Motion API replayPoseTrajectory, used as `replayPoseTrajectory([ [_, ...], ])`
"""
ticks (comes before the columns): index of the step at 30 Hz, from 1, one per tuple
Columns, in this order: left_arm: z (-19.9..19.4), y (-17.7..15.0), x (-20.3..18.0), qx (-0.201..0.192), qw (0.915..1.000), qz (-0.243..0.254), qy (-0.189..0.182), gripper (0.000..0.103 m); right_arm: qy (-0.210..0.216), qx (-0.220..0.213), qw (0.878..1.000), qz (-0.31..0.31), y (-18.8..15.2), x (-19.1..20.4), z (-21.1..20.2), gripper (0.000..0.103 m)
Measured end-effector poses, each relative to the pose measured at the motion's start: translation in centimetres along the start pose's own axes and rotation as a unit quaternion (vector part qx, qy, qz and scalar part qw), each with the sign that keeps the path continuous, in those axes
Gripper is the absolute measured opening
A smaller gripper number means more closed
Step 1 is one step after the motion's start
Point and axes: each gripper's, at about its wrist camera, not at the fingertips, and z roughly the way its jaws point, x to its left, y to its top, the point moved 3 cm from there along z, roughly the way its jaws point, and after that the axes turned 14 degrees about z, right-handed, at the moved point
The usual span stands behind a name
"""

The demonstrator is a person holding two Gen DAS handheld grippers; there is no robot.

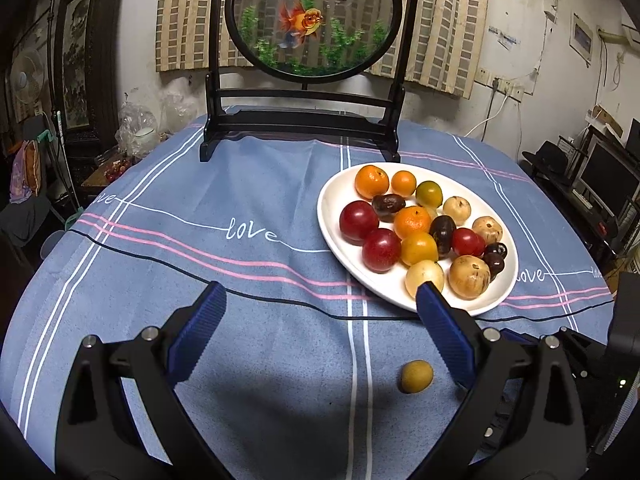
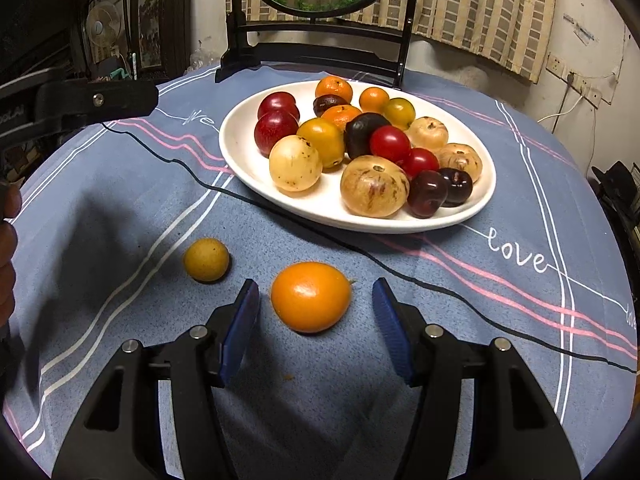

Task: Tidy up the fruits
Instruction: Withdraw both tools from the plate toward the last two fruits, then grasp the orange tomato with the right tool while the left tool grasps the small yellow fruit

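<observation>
Plate: a glossy white oval dish (image 2: 248,168) on the worktop, heaped with smooth round fruits, namely red plums (image 2: 276,130), dimpled mandarins (image 2: 334,87), dark cherries (image 2: 427,194) and pale speckled fruits (image 2: 374,186).
Orange fruit: a smooth, shiny, egg-shaped fruit (image 2: 311,297) lying on the cloth in front of the plate, apart from it.
Small fruit: a matt, yellow-brown ball (image 2: 206,260) with a finely grained skin, on the cloth just left of the orange fruit (it shows in the left wrist view too (image 1: 417,376)).
Cloth: a blue woven tablecloth (image 1: 248,184) with white and pink stripes, a thin black line and the word "love" in white script.
Surroundings: a dark wooden stand (image 1: 300,120) holds a round goldfish panel (image 1: 314,16) behind the plate; a striped curtain (image 2: 480,0) hangs on the wall.
Right gripper: (image 2: 316,300) low over the cloth, its ribbed blue jaws spread wide on either side of the orange fruit, neither one touching it.
Left gripper: (image 1: 318,308) above the cloth, jaws wide apart and holding nothing; the right jaw's tip overlaps the plate's near rim in view, and the small fruit lies below, near that jaw.
</observation>
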Motion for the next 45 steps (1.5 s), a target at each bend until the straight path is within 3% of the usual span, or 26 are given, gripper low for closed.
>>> replayPoseTrajectory([
  [5, -0.1, 0.0, 0.2, -0.001, 1.0000, -0.003, 0.001, 0.097, 0.002, 0.004, 1.000, 0.005, 0.2, 0.2, 0.4, 0.059],
  [16, 0.0, 0.1, 0.2, -0.003, 1.0000, -0.001, 0.002, 0.097, 0.001, 0.015, 1.000, 0.021, 0.4, -0.2, 0.9, 0.044],
  [28, 0.3, -0.1, 0.0, 0.004, 1.0000, 0.006, 0.003, 0.097, 0.027, 0.006, 0.998, 0.059, 0.2, -1.4, -1.2, 0.043],
  [37, 1.4, -1.1, -3.4, 0.034, 0.9943, 0.095, -0.034, 0.097, 0.030, -0.038, 0.996, 0.074, 0.6, -2.0, -4.3, 0.039],
  [39, 1.7, -1.6, -4.6, 0.042, 0.9903, 0.123, -0.049, 0.098, 0.030, -0.028, 0.997, 0.073, 0.5, -2.1, -3.9, 0.036],
  [42, 1.9, -2.1, -5.3, 0.040, 0.9875, 0.149, -0.032, 0.098, 0.024, 0.001, 0.998, 0.063, 0.0, -2.2, -2.7, 0.036],
  [45, 2.0, -2.2, -4.9, 0.044, 0.9885, 0.140, -0.036, 0.098, 0.031, 0.008, 0.999, 0.044, -0.4, -1.7, -2.7, 0.047],
])
